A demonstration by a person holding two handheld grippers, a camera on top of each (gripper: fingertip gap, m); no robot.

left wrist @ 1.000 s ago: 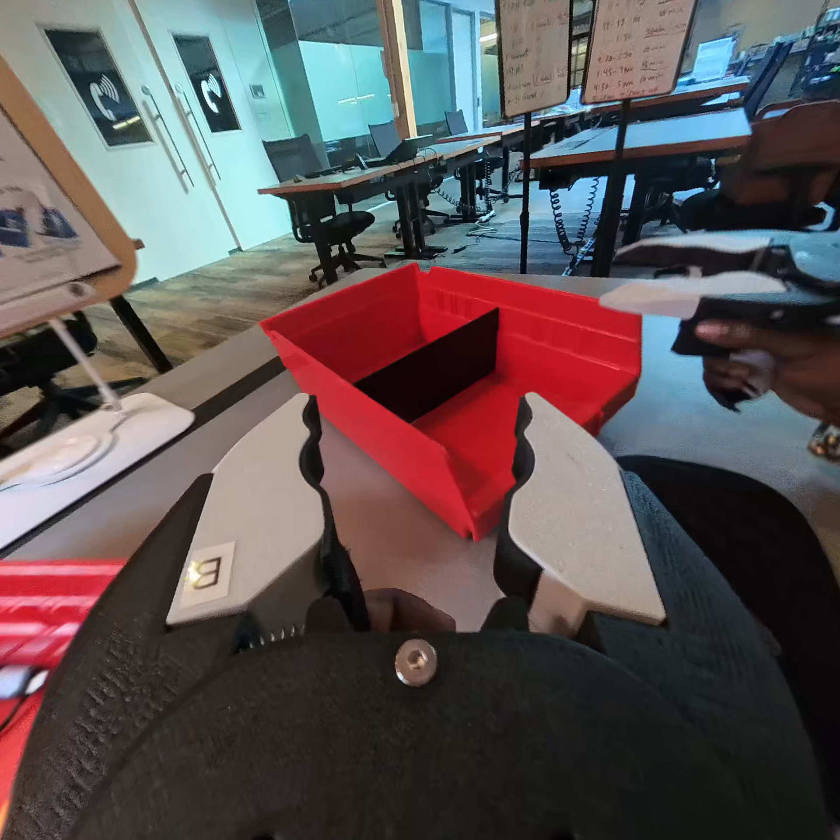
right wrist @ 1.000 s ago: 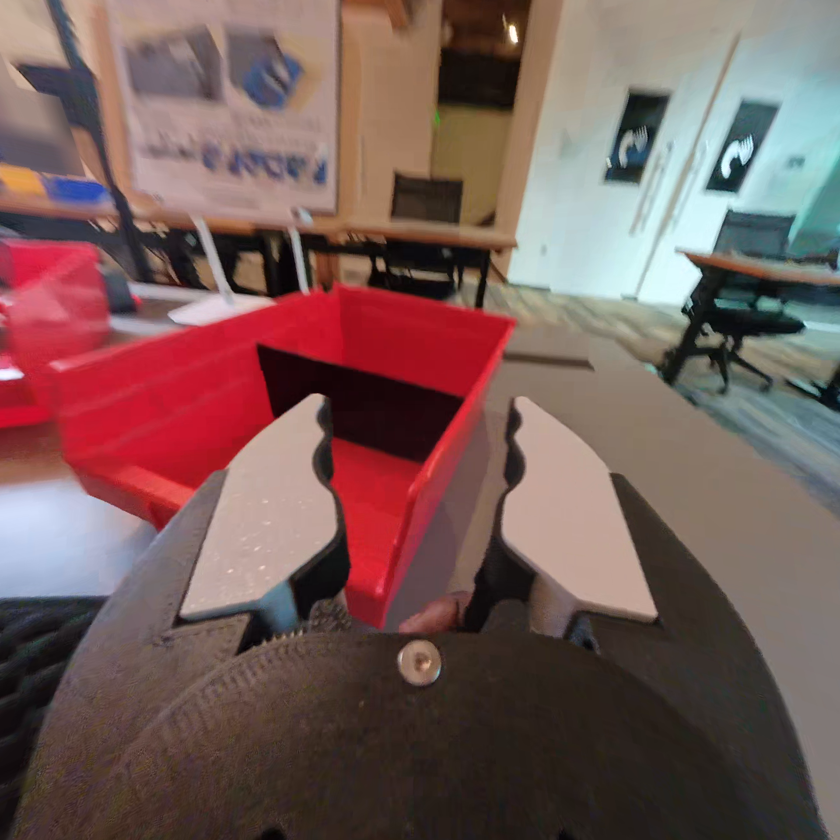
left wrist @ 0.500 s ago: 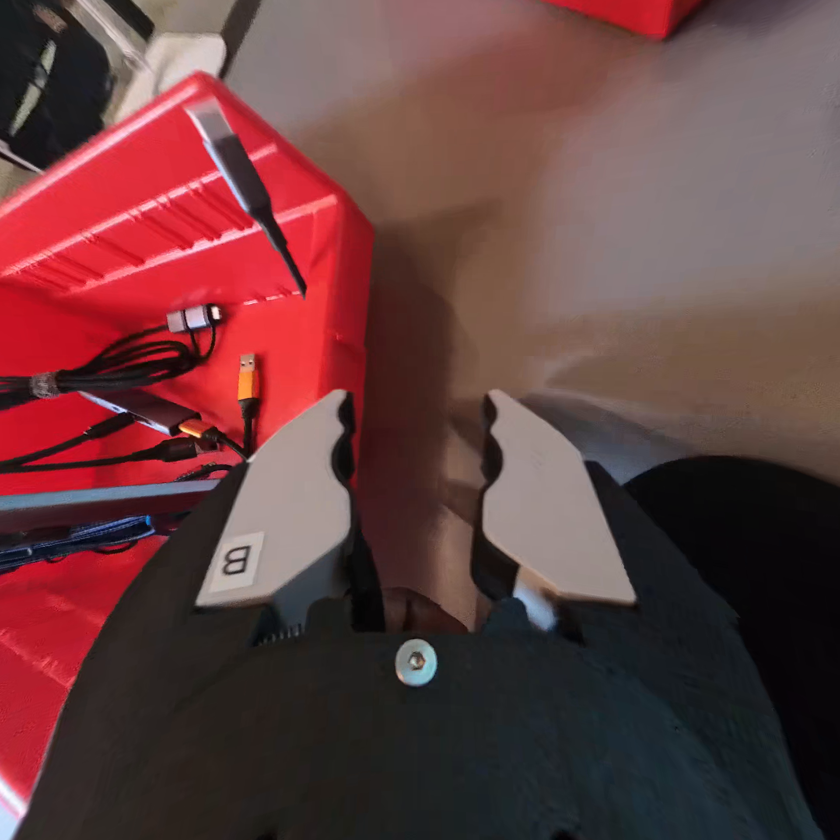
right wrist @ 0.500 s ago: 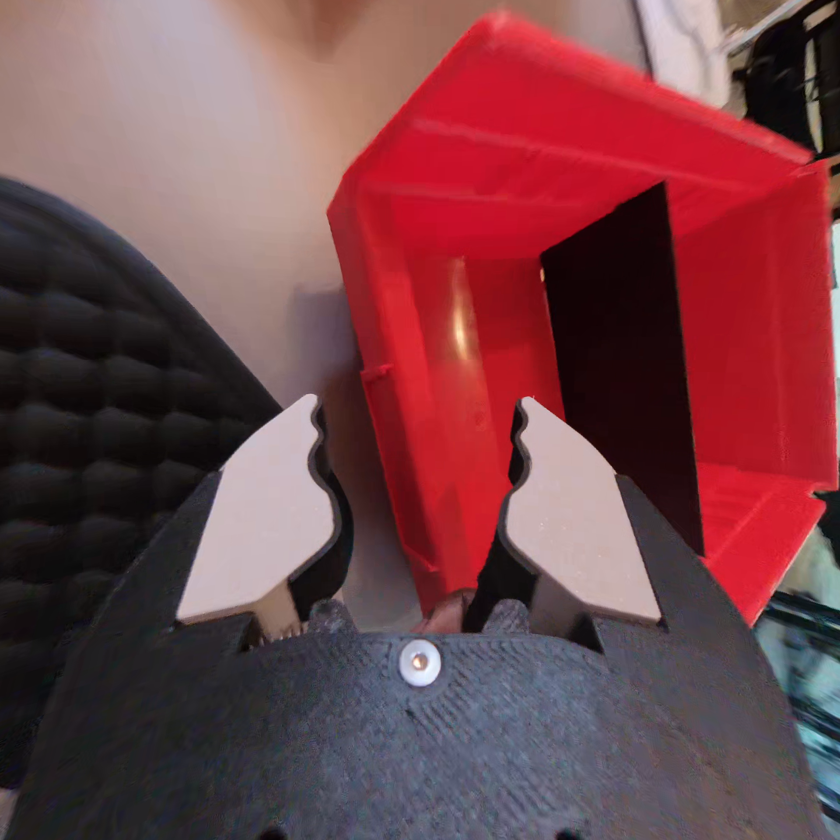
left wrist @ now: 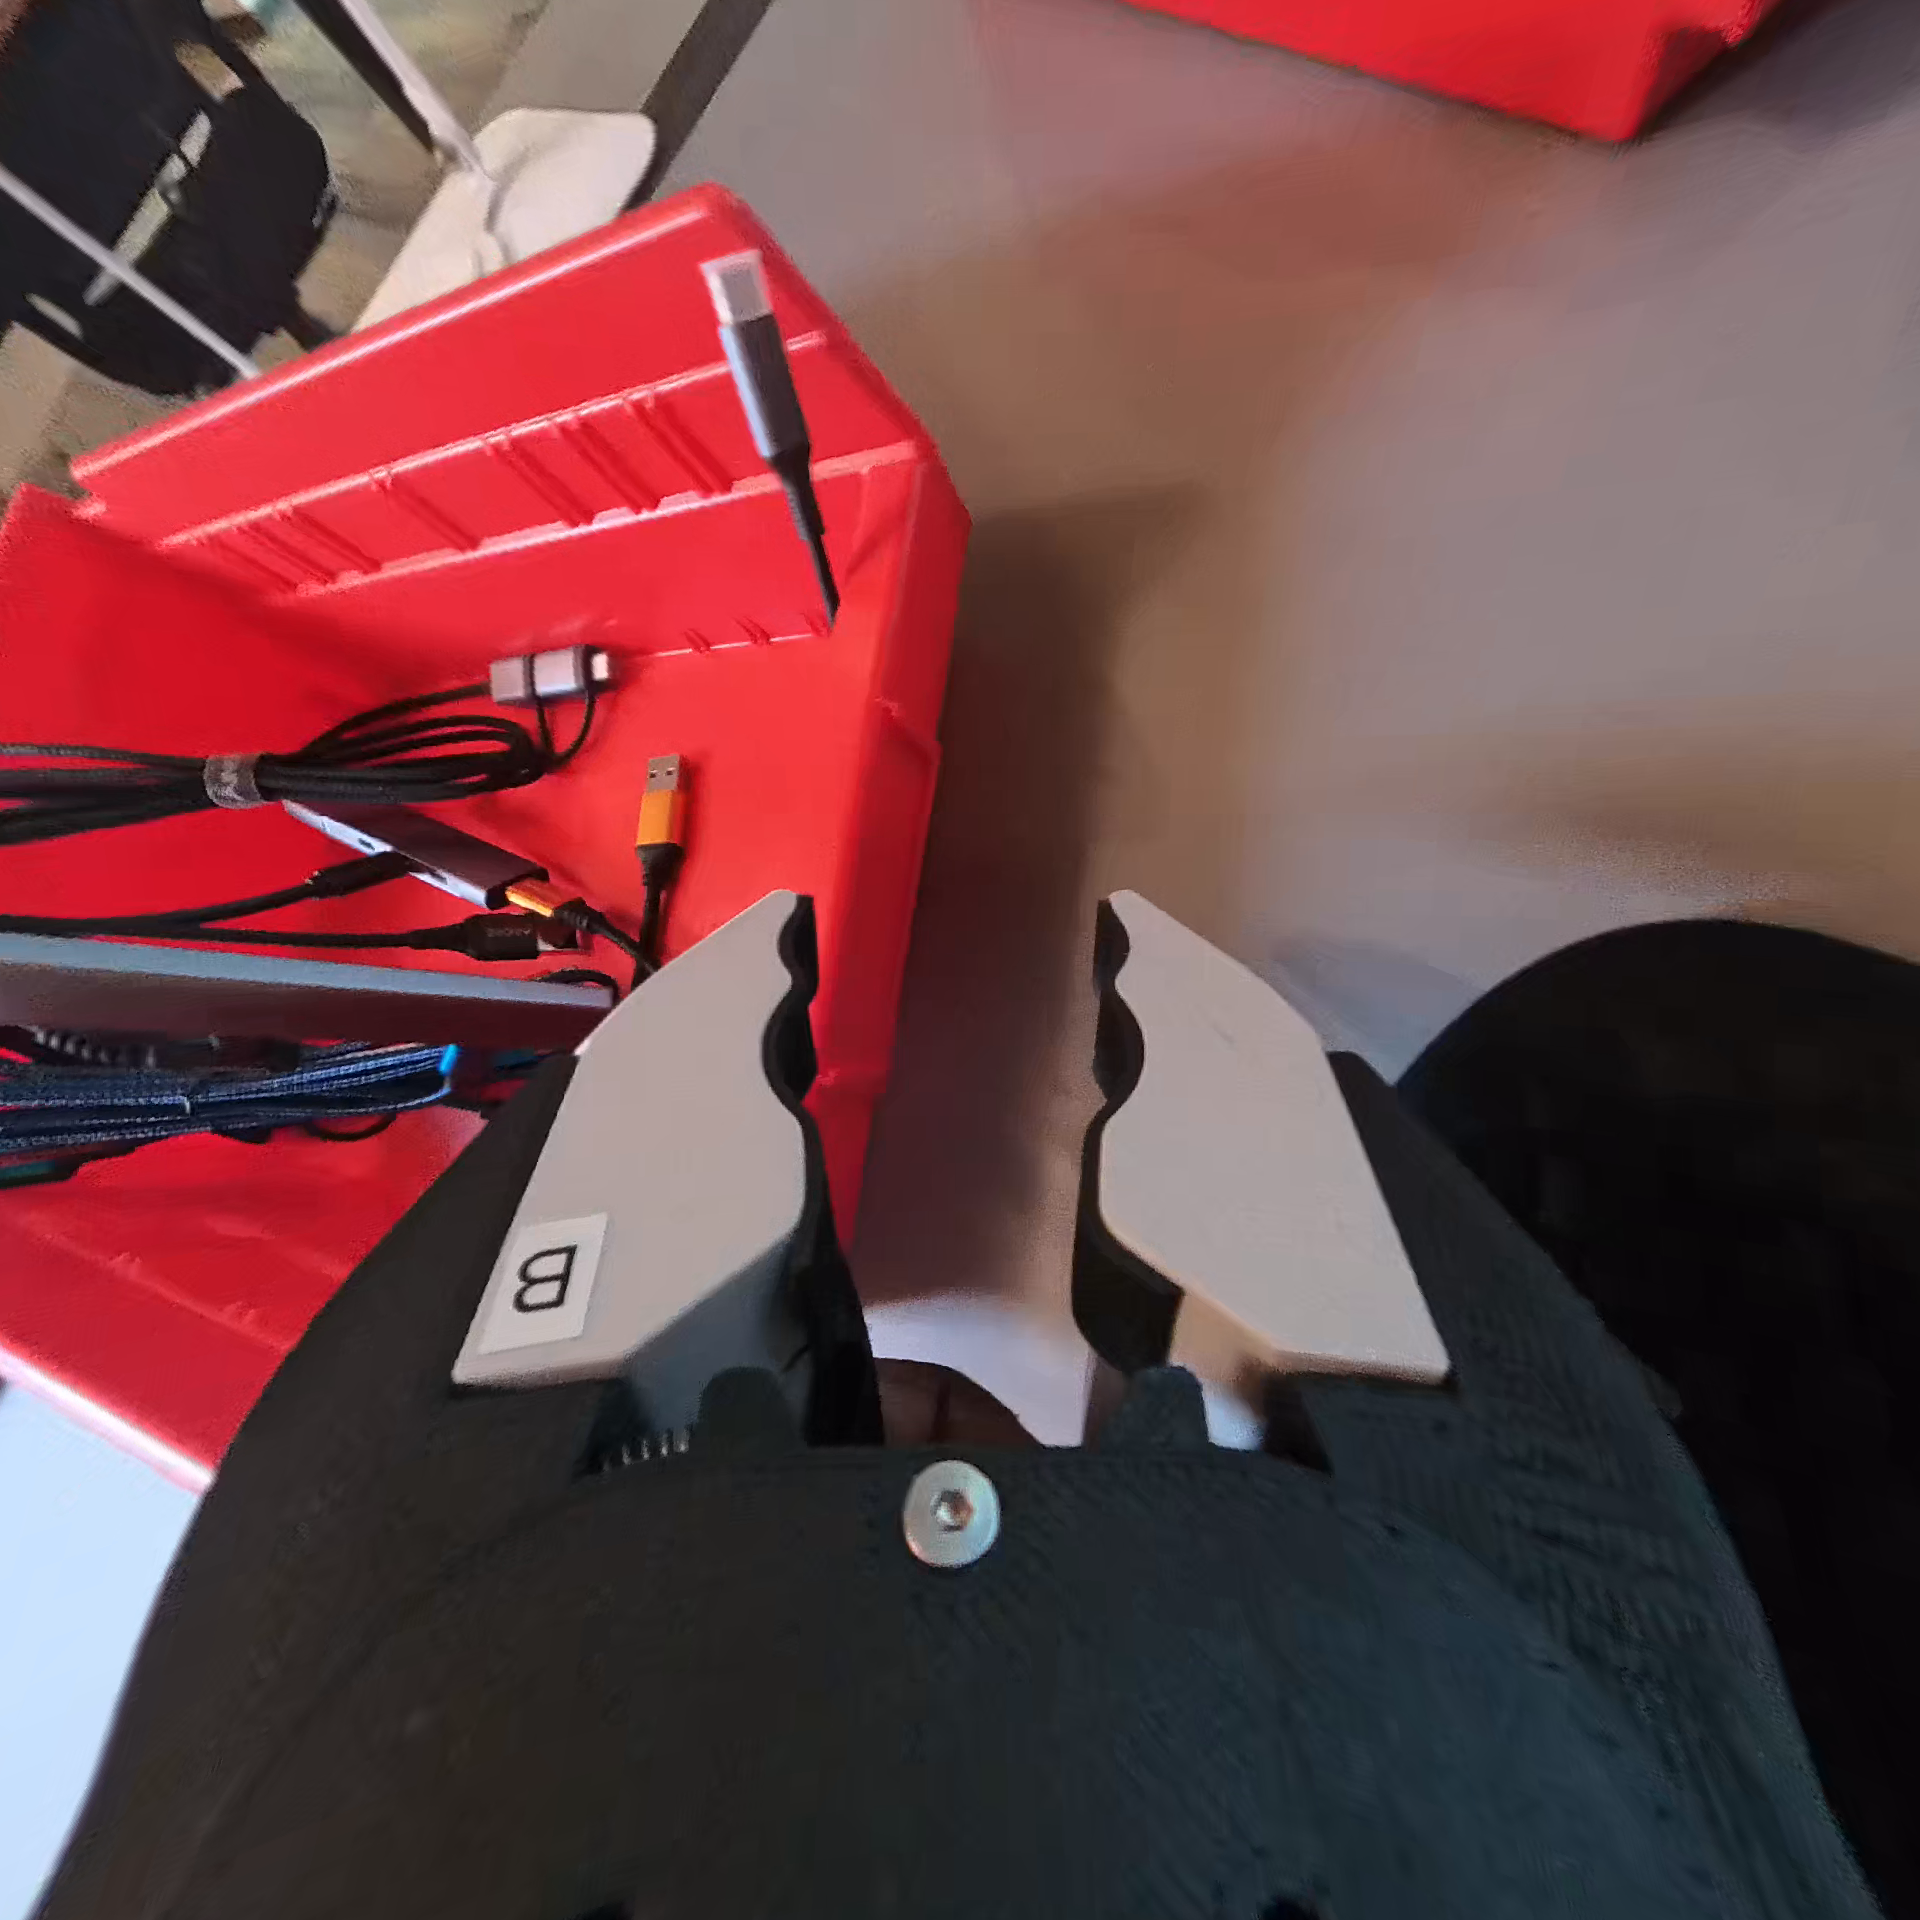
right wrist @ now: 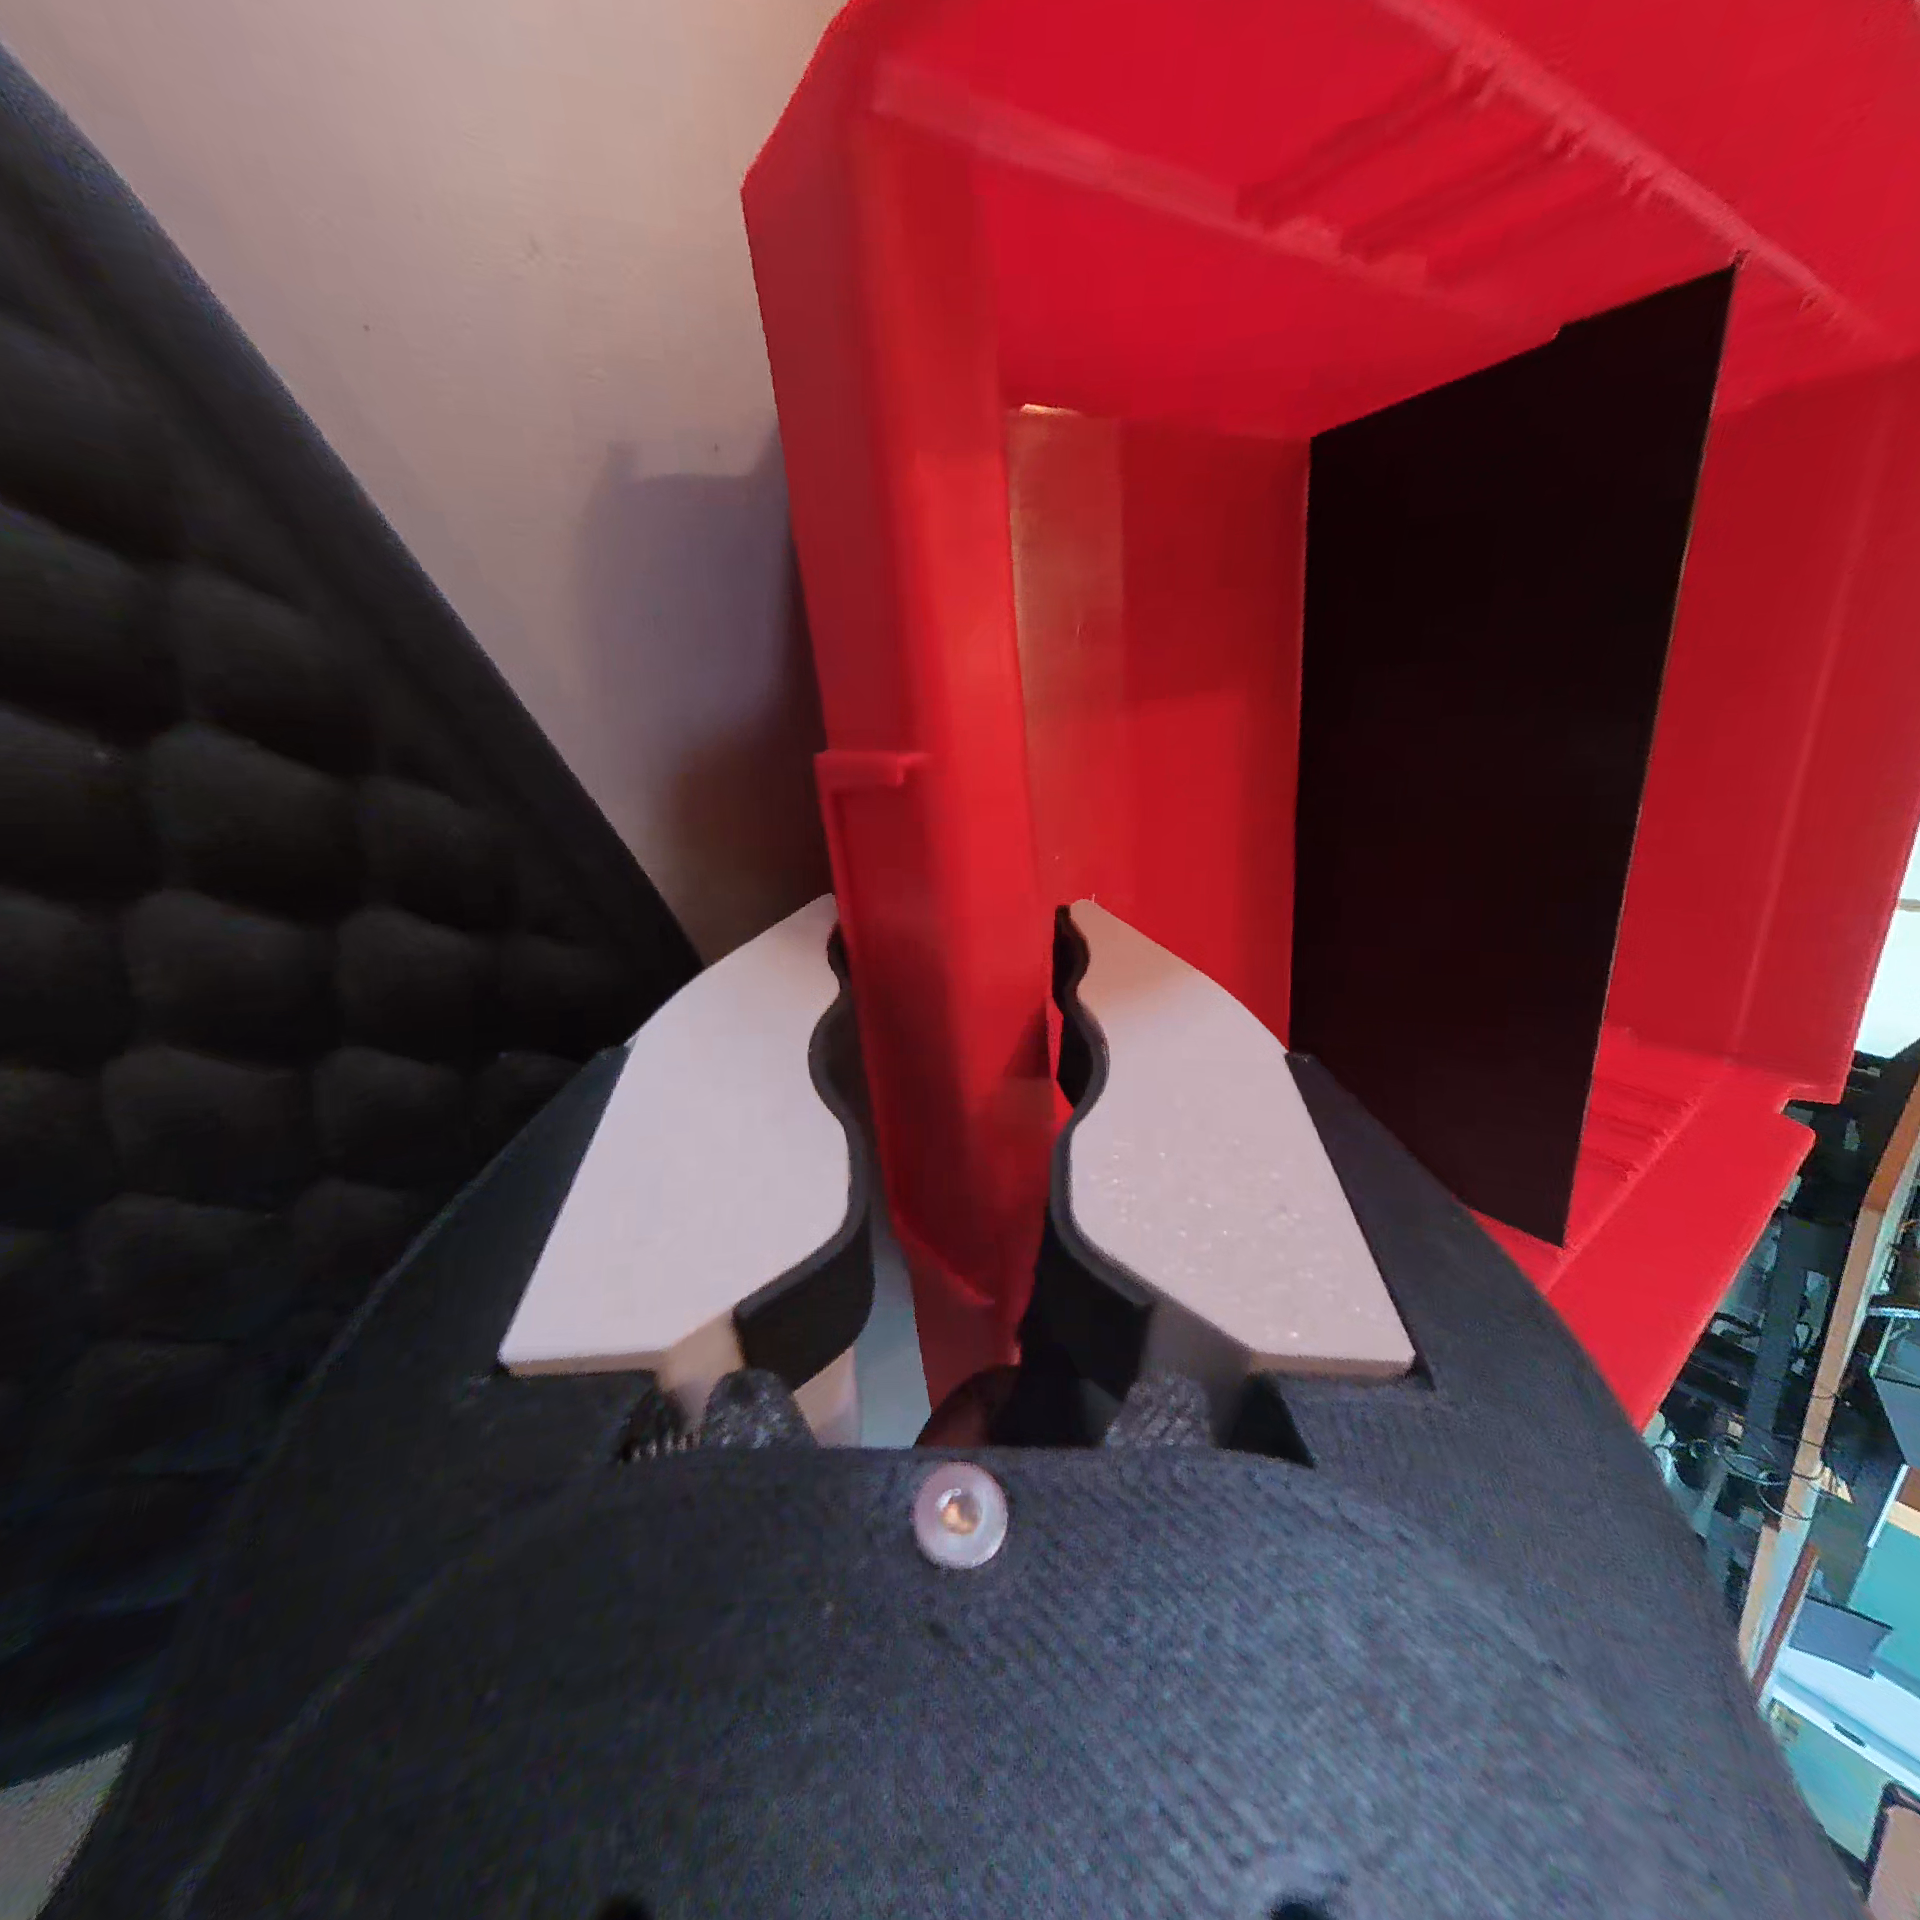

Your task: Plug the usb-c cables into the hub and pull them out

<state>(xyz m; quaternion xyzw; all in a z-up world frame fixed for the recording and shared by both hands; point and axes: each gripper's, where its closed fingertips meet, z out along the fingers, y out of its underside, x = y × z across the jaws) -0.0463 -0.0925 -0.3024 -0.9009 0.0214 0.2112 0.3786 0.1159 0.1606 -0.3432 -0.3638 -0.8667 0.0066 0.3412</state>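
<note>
Nearest, left wrist view: left gripper (left wrist: 951, 914), released, its fingers (left wrist: 686, 1122) spread apart with nothing between them, poised over bare grey tabletop (left wrist: 1403, 520) just beside the outer wall of a red bin (left wrist: 883, 790). The left finger overlaps the bin's near corner and hides the cable ends there. Inside the bin: a grey hub (left wrist: 416, 842), partly covered by a bundled black cable (left wrist: 312, 769) with twin grey plugs; an orange-collared plug (left wrist: 660, 810) lying loose; a blue-tipped braided cable (left wrist: 260, 1081), cut off at the frame's left edge. One grey-plugged cable (left wrist: 764, 384) stands up above the far rim. Whether any plug sits in the hub cannot be told.

Right wrist view: right gripper (right wrist: 945, 914), clenched on the near side wall of a second red bin (right wrist: 914, 623), one finger outside, one inside. Beyond it, a black divider (right wrist: 1486, 779); the far compartment is hidden behind it. A black quilted pad (right wrist: 208, 727) is cut off at left.
</note>
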